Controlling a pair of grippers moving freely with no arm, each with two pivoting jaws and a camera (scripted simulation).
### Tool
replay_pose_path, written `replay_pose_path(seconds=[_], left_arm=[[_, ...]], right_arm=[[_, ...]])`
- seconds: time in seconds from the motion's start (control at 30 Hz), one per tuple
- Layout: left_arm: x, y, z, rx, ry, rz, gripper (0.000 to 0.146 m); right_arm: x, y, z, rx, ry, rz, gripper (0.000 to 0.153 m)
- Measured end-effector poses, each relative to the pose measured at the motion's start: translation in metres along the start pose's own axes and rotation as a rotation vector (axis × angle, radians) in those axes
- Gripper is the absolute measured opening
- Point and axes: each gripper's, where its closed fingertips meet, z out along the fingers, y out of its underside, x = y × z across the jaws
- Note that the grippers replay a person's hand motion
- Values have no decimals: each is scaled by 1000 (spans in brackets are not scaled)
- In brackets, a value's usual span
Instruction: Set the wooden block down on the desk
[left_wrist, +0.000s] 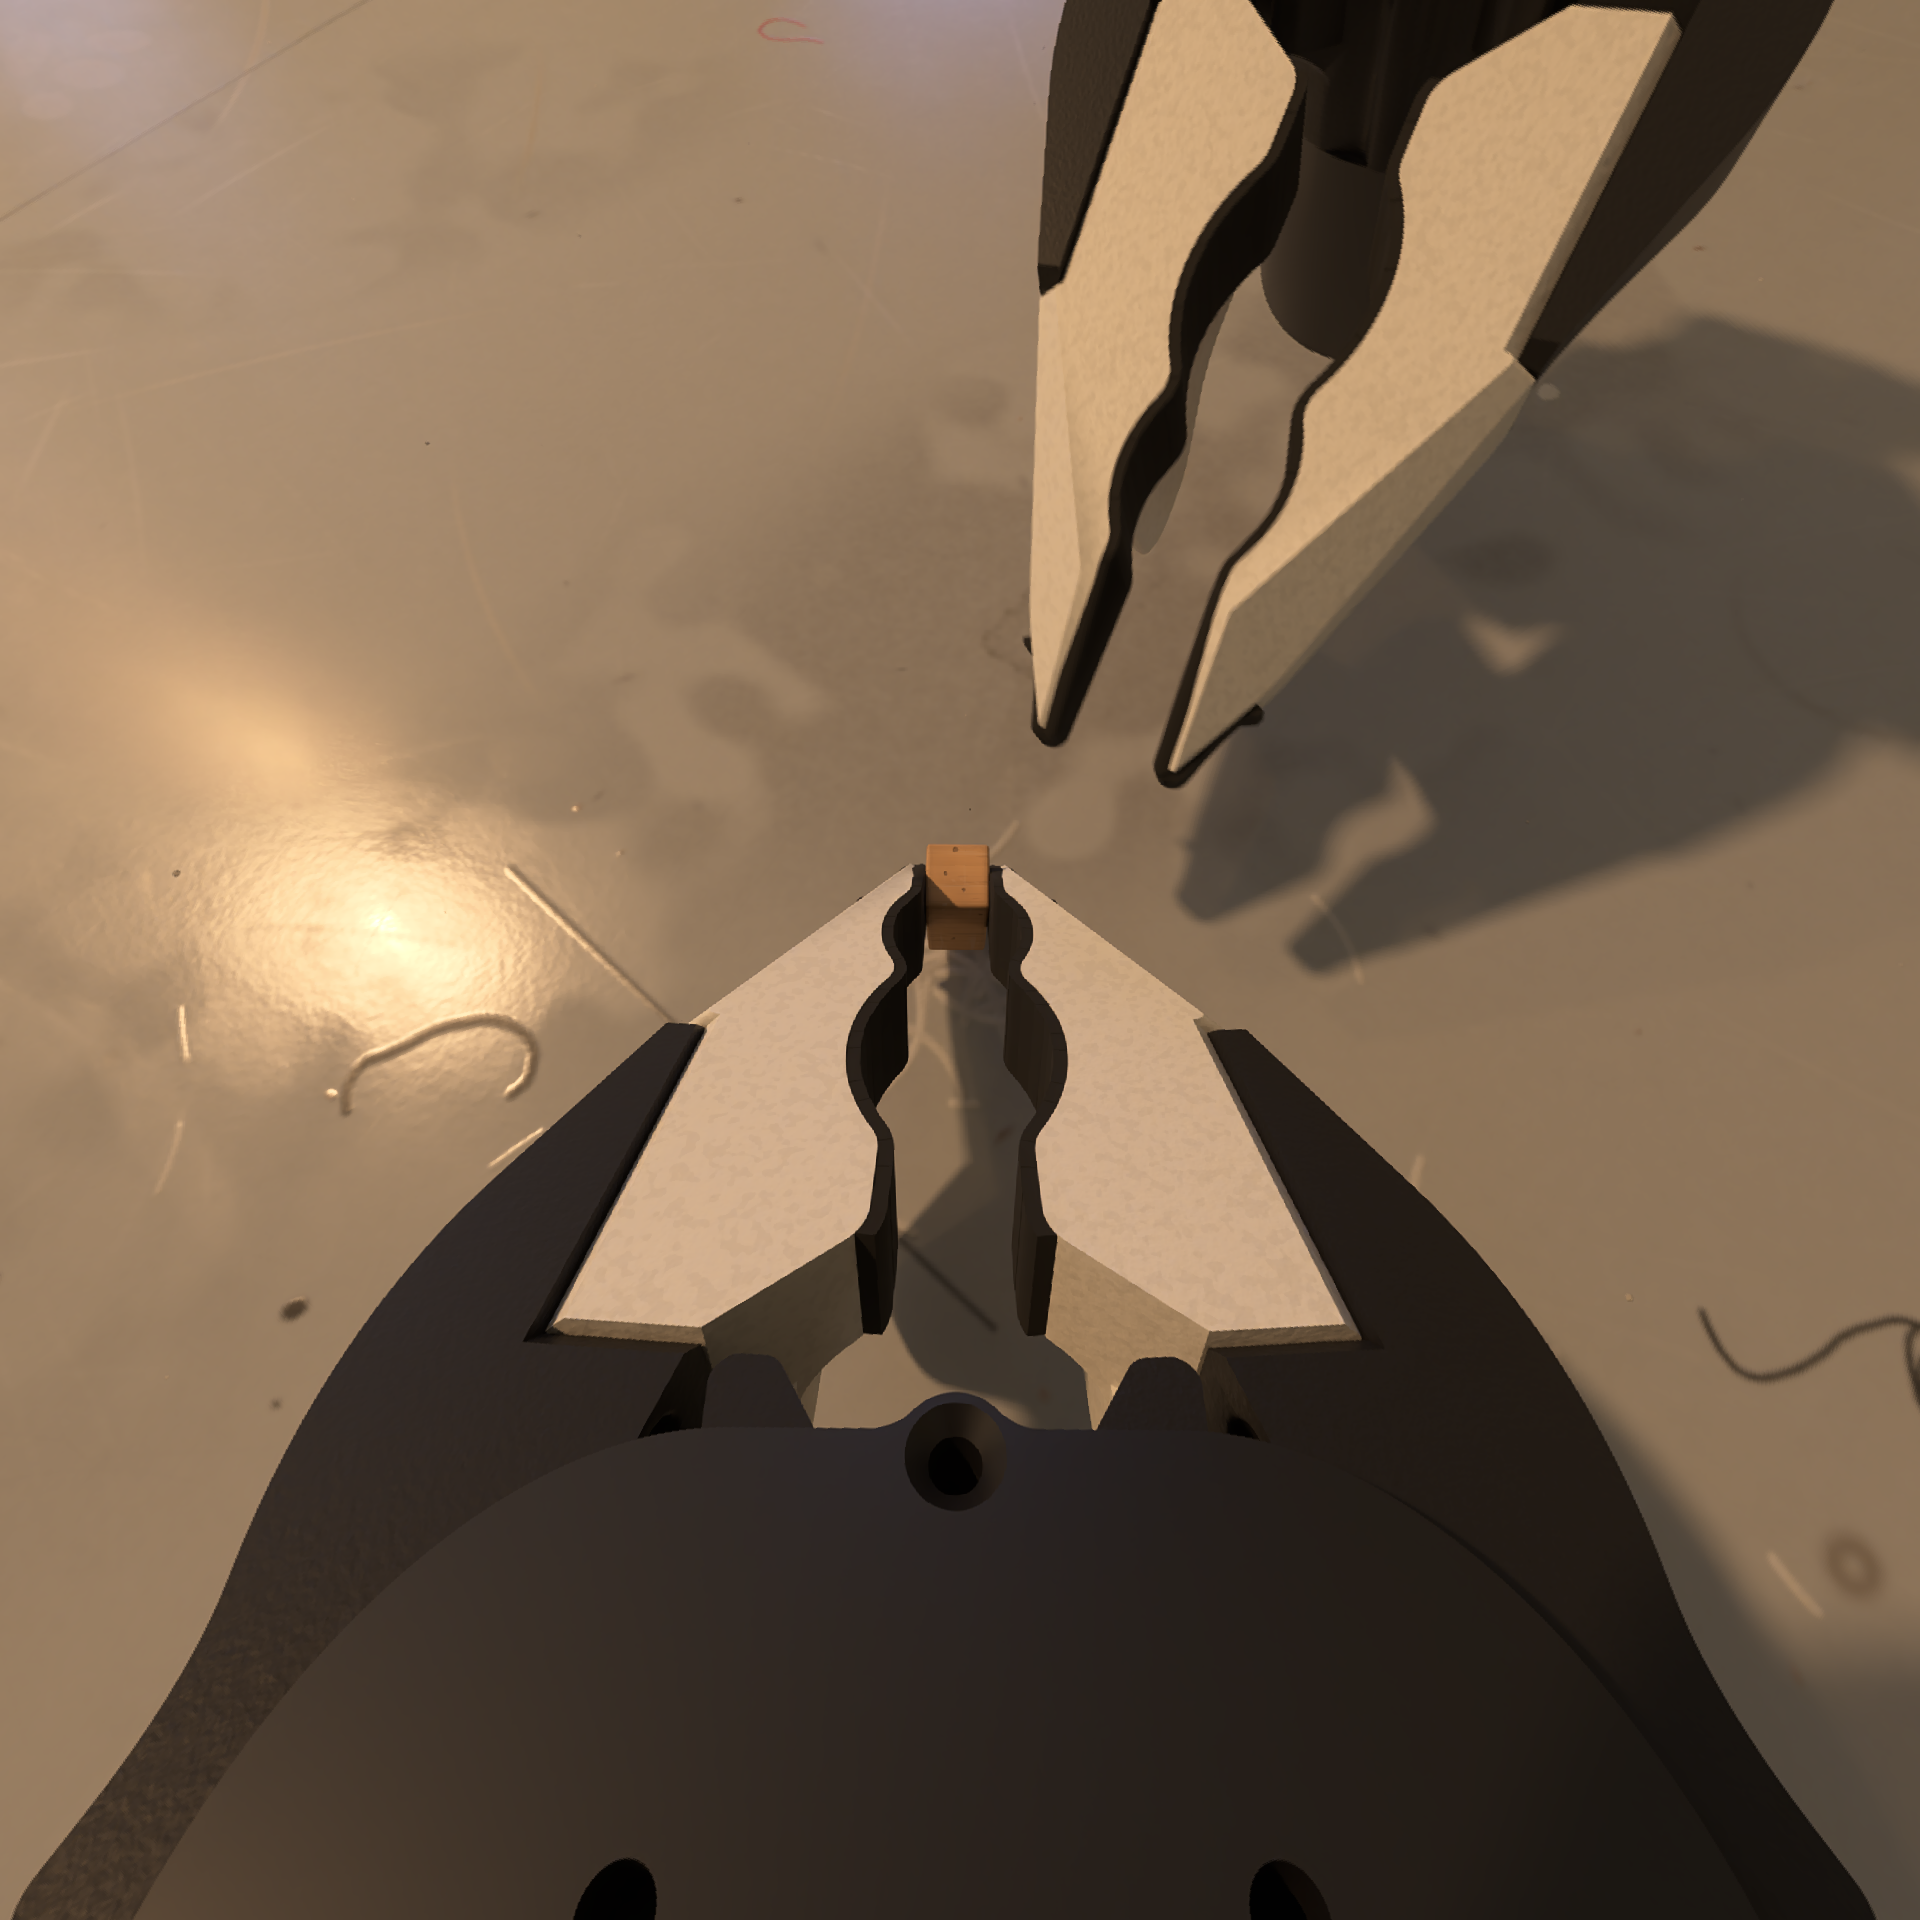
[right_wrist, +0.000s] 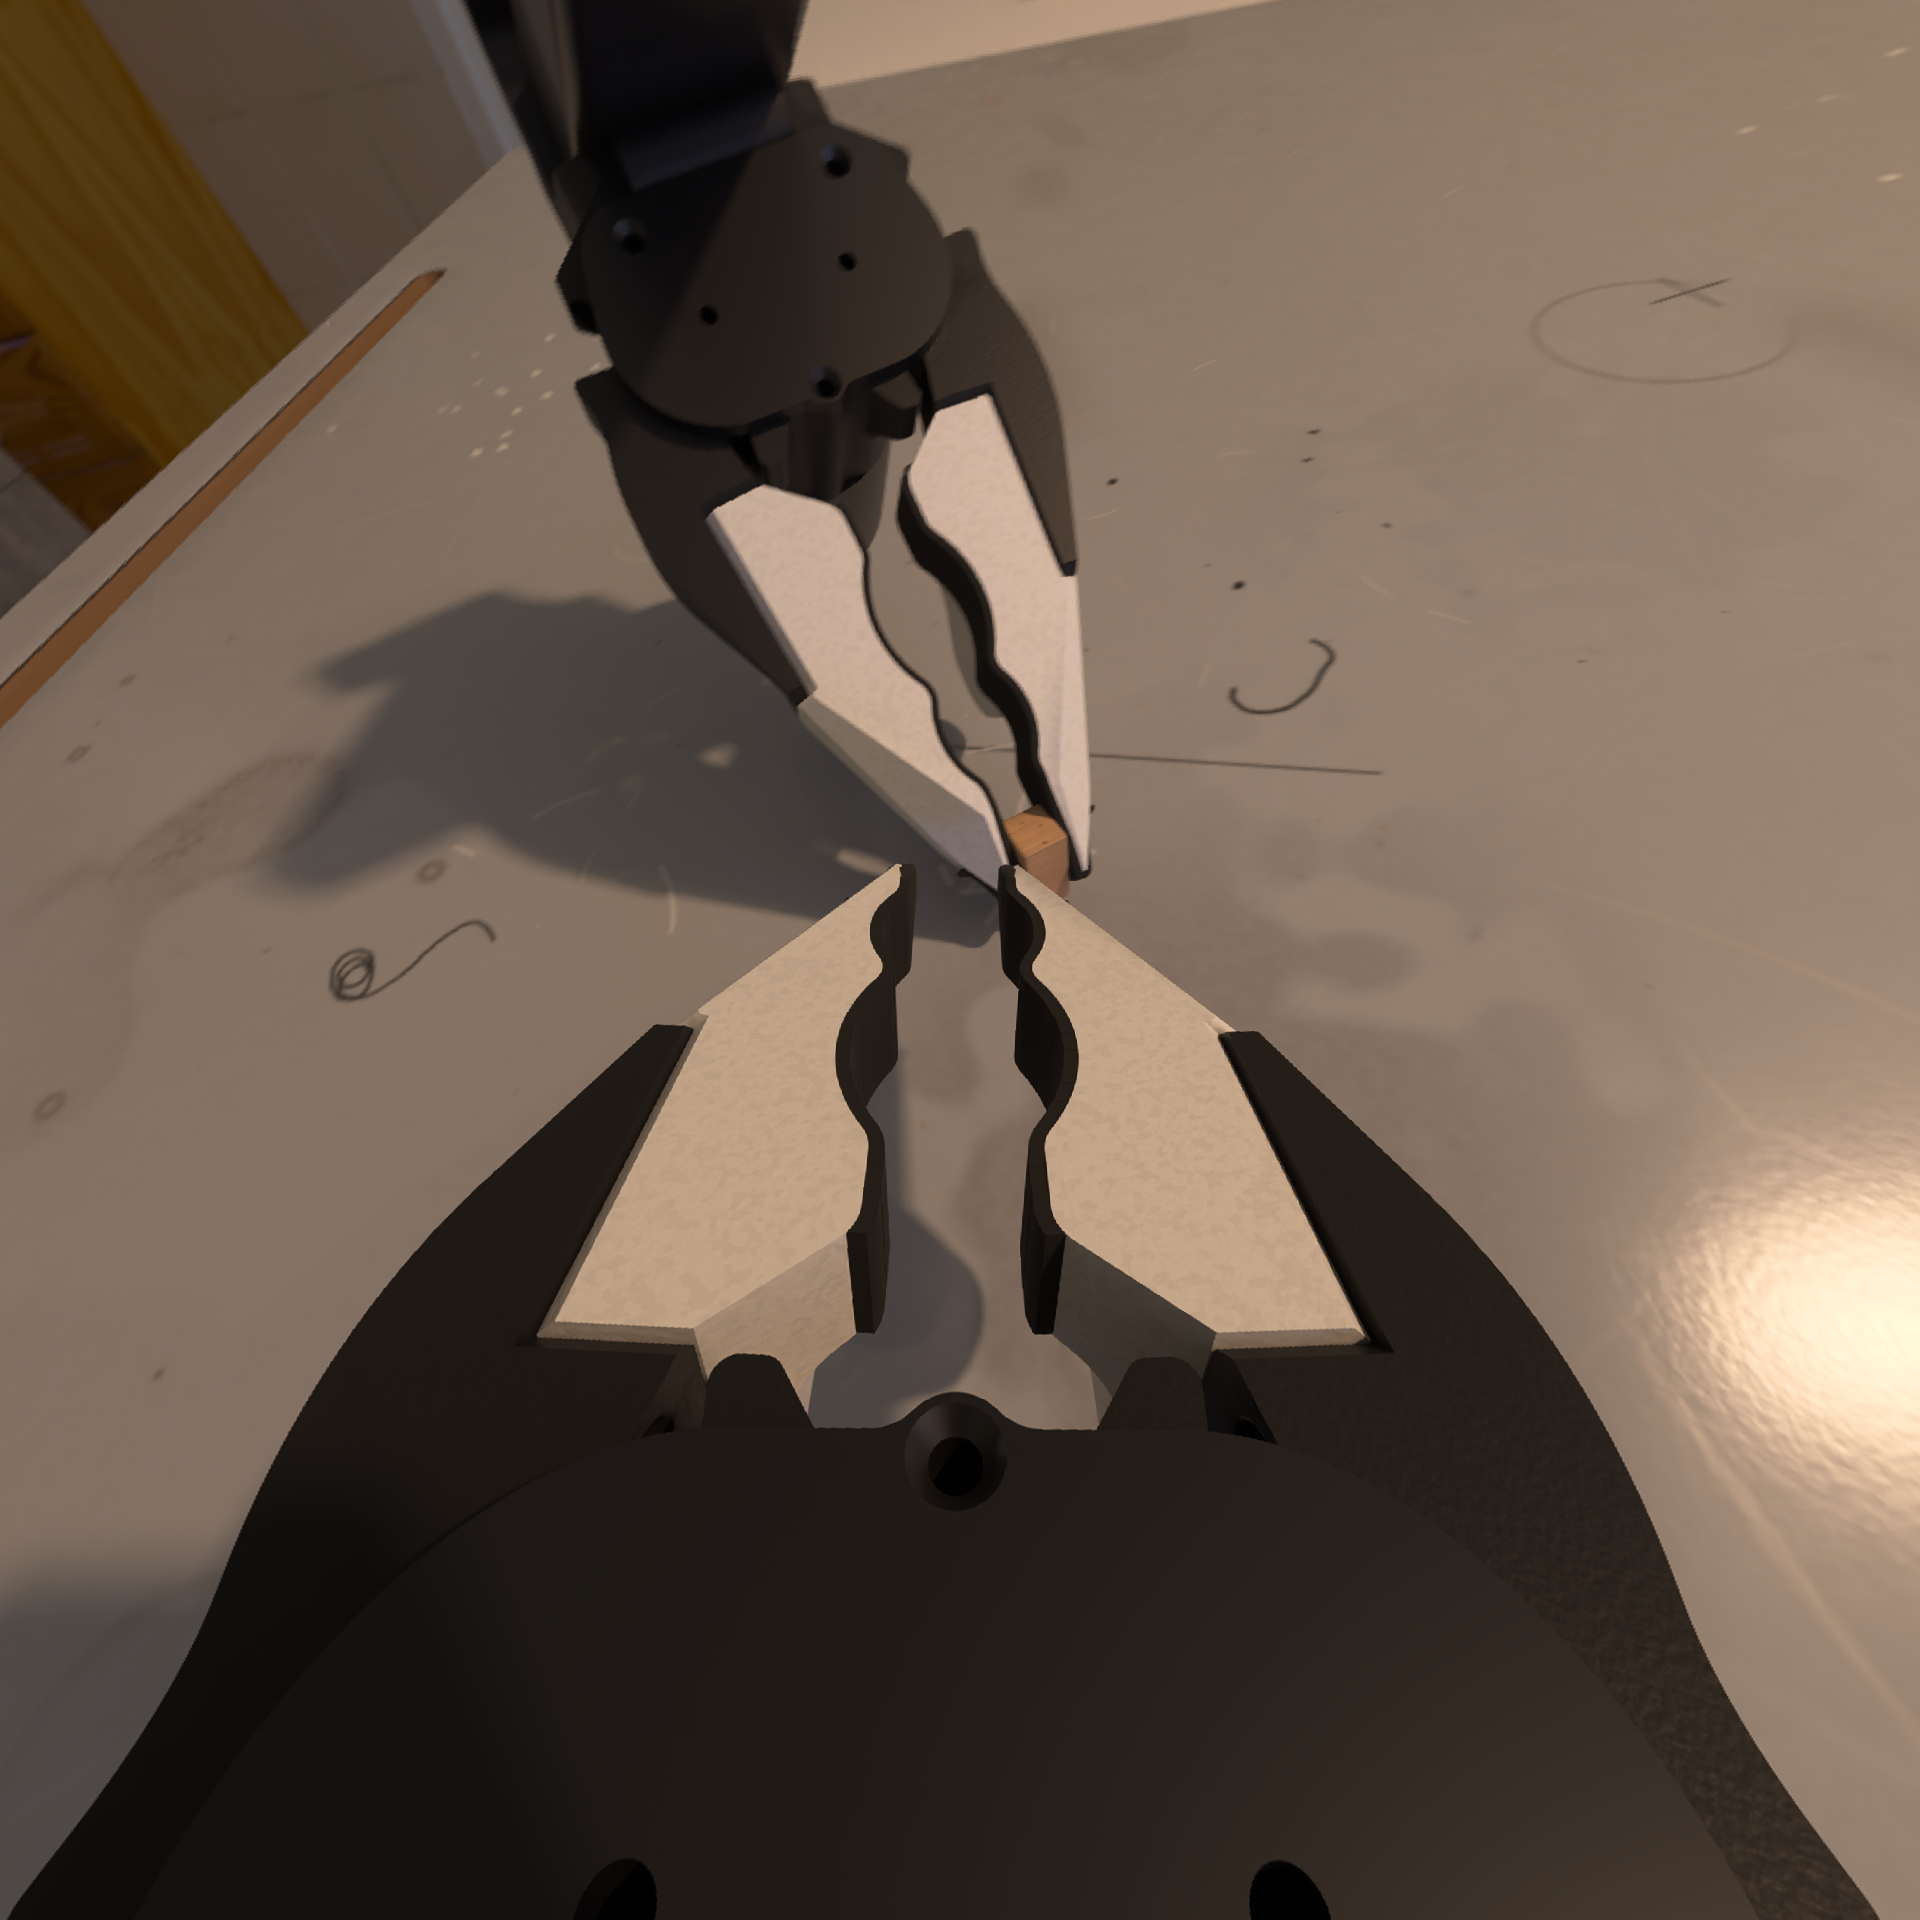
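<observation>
A small wooden block (left_wrist: 956, 896) sits pinched between the fingertips of my left gripper (left_wrist: 956, 883), which is shut on it. In the right wrist view the same block (right_wrist: 1034, 844) shows at the tips of the left gripper (right_wrist: 1034, 862), very low over the grey desk (right_wrist: 1455, 935). I cannot tell whether it touches the surface. My right gripper (right_wrist: 956, 878) is open by a narrow gap and empty, its tips just short of the block. In the left wrist view the right gripper (left_wrist: 1117, 753) points down from the upper right, beyond the block.
The desk (left_wrist: 416, 520) is scuffed, with pen scribbles and a drawn circle (right_wrist: 1662, 332). Its left edge with a long wooden slot (right_wrist: 312, 364) runs diagonally in the right wrist view. A yellow panel (right_wrist: 104, 208) stands beyond that edge.
</observation>
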Motion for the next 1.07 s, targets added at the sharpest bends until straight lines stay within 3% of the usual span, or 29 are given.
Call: replay_pose_path(seconds=[0.23, 0.33, 0.43, 0.77, 0.9, 1.07], left_arm=[[1, 0, 0, 0, 5, 3, 11], [1, 2, -1, -7, 12, 6, 29], [1, 3, -1, -16, 16, 9, 34], [-4, 3, -1, -25, -22, -18, 19], [-3, 3, -1, -25, -20, -17, 16], [-3, 3, -2, -24, -19, -16, 16]], right_arm=[[13, -2, 5, -8, 112, -48, 32], [11, 1, 8, -40, 114, -78, 34], [10, 0, 8, -31, 105, -73, 34], [6, 0, 7, -26, 67, -60, 34], [0, 0, 4, -13, 6, -18, 25], [7, -4, 6, 3, 61, -36, 34]])
